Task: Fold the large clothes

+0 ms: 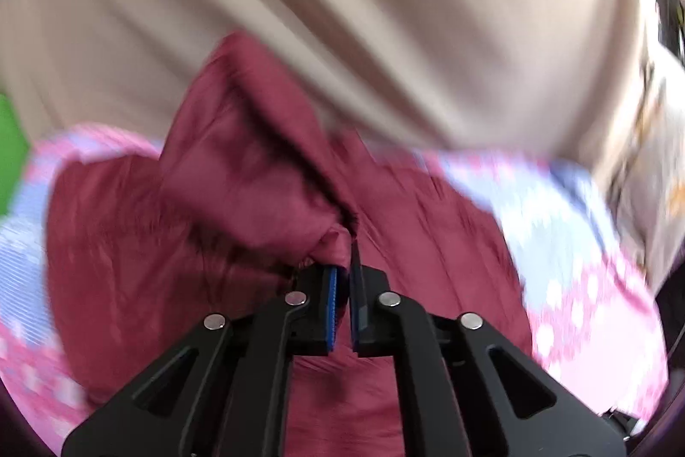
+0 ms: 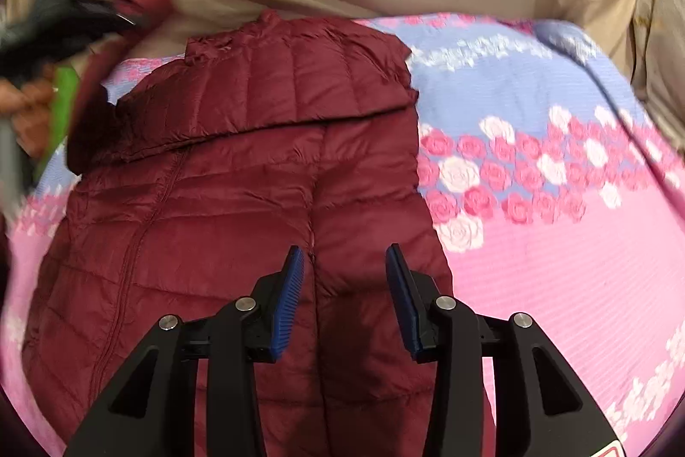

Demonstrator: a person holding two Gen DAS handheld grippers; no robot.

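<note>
On a floral sheet (image 2: 556, 243) the maroon jacket (image 2: 239, 200) is lying partly folded — the left gripper (image 1: 344, 277) is pinching a jacket fold tight, lifting it, while the right gripper (image 2: 344, 260) is hovering half-open over the jacket, gripping nothing.

Left view smeared by blur; jacket (image 2: 239, 174) hem cut off below.

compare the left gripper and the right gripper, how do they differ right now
The left gripper is shut, pinching a fold of the maroon puffer jacket and lifting it; the right gripper is open, nothing between its pads, held over the jacket's flat lower part. The left view is blurred, the right sharp. Both have black fingers with blue pads.
</note>
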